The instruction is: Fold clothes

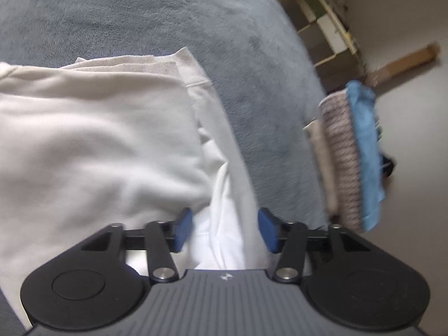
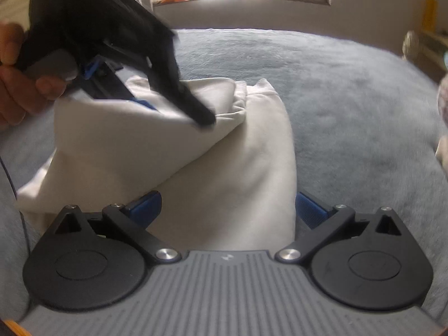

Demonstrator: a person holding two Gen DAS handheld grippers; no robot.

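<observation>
Since my left tongs and right tongs both gape empty, I'd pinch the soft, floppy white garment by its folded edge

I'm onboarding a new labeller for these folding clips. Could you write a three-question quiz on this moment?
1. True or false: the left gripper is clamped on the garment.
2. What does the garment lie on? A) wooden table B) grey blanket C) tiled floor
3. Fill in: the right gripper's jaws stand ___.

Key: 1 false; 2 B; 3 open
</observation>
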